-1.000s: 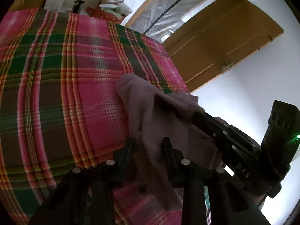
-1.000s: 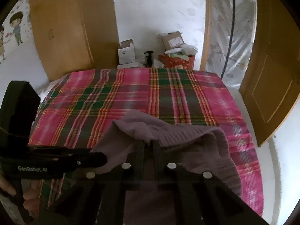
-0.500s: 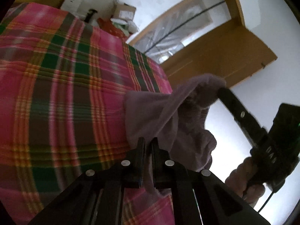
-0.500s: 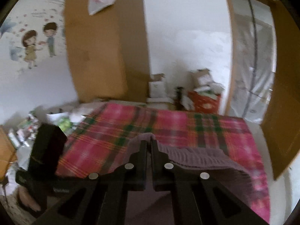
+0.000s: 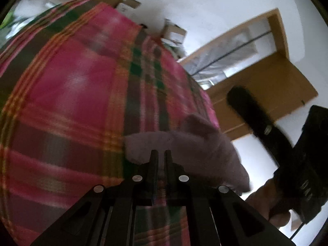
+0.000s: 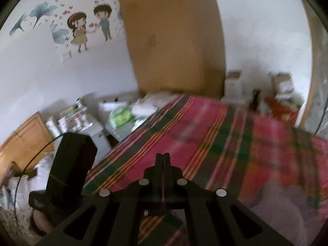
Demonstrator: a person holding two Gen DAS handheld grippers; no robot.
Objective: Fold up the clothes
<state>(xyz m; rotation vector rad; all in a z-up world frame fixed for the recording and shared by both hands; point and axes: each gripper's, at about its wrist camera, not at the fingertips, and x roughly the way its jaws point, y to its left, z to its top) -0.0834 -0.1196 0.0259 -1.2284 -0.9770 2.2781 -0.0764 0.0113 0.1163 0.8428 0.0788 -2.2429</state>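
The plaid bedspread now fills the left wrist view, closer than half a second ago, and the mauve garment no longer drapes high between the tools. Both views are blurred by motion. The left gripper is pinched on the garment's near edge. The right gripper has its fingers pressed together; no cloth shows between them, the garment lying low to its right.
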